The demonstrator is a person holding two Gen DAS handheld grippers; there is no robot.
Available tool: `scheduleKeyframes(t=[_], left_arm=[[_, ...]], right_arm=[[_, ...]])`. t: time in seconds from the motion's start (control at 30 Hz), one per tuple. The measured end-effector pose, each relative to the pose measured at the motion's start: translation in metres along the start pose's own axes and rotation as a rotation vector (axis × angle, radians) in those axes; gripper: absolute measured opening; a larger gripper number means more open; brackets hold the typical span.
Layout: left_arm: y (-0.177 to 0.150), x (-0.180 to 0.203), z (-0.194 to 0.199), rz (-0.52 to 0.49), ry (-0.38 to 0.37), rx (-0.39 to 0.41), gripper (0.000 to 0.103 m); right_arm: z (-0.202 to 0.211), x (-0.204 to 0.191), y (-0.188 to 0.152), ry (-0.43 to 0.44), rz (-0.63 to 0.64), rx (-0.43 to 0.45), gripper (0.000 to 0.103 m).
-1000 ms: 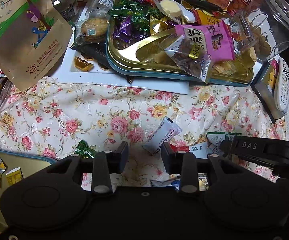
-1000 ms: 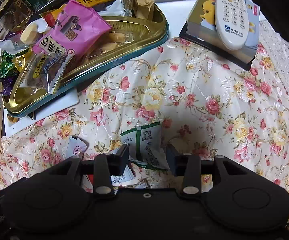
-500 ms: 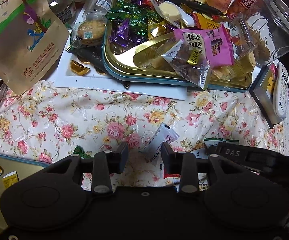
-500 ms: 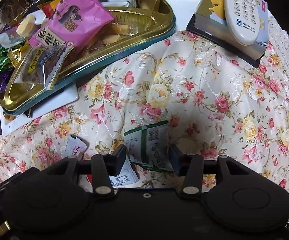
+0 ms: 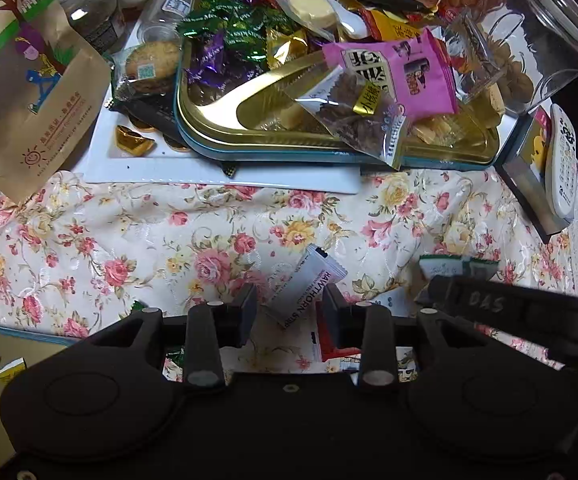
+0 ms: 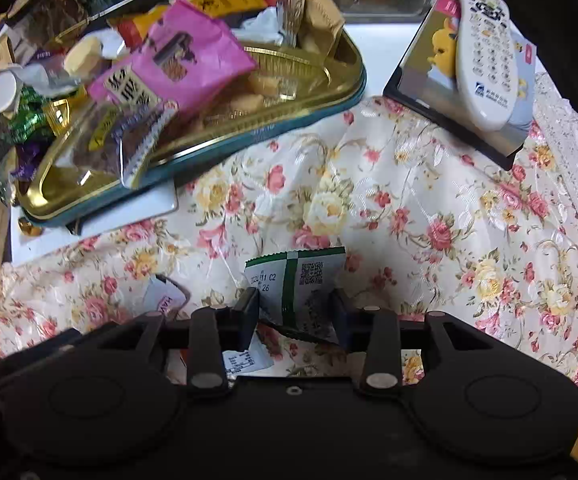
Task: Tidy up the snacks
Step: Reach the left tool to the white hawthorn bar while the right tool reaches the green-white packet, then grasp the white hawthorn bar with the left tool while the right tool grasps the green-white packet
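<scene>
Right gripper (image 6: 295,308) spread, jaws straddling a green-and-white snack packet (image 6: 301,280) lying flat on the floral surface (image 6: 429,220) — not yet pinched. Left gripper (image 5: 289,304) likewise spread around a white hawthorn strip packet (image 5: 309,284). Both packets appear light, thin and crinkly, probably slippery film; best taken across the flat body or at a sealed edge. Gold tin tray (image 6: 309,120) lies beyond.

Glossy gold metal tray (image 5: 217,128), satiny floral cloth (image 5: 129,232), seemingly plastic wrappers (image 5: 393,76).
</scene>
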State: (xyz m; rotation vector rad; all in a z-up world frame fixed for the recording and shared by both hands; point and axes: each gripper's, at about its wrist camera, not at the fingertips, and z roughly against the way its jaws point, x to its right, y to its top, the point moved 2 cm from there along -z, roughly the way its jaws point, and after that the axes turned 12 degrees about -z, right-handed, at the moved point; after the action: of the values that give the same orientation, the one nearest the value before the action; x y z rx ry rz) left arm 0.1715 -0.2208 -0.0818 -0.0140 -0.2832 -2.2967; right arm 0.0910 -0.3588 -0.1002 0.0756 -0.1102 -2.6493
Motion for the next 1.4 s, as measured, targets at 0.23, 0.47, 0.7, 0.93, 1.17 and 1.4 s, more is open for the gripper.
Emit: scheduleKeyframes(t=[0.23,0.47,0.7,0.93,1.17,1.4], left_arm=[[-0.001,0.009,-0.015,-0.030,0.019,-0.036,0.044],[0.000,0.015,-0.020,-0.059,0.026,-0.021,0.044],[0.006,0.009,-0.023,-0.015,0.027,0.012,0.044],[0.006,0.000,-0.036,0.033,0.021,-0.015,0.044],[0.004,0.004,-0.056,0.024,0.036,-0.067,0.044],[0.001,0.007,-0.062,0.022,0.059,-0.066,0.044]], right_arm=[[0.010,0.011,0.010,0.000,-0.048,0.033,0.041],[0.018,0.015,0.010,0.050,-0.068,0.016,0.041],[0.023,0.014,0.008,0.076,-0.071,0.005,0.041],[0.027,0.015,0.009,0.093,-0.087,-0.001,0.041],[0.030,0.018,0.010,0.103,-0.098,-0.007,0.041],[0.033,0.022,0.011,0.110,-0.116,-0.002,0.041]])
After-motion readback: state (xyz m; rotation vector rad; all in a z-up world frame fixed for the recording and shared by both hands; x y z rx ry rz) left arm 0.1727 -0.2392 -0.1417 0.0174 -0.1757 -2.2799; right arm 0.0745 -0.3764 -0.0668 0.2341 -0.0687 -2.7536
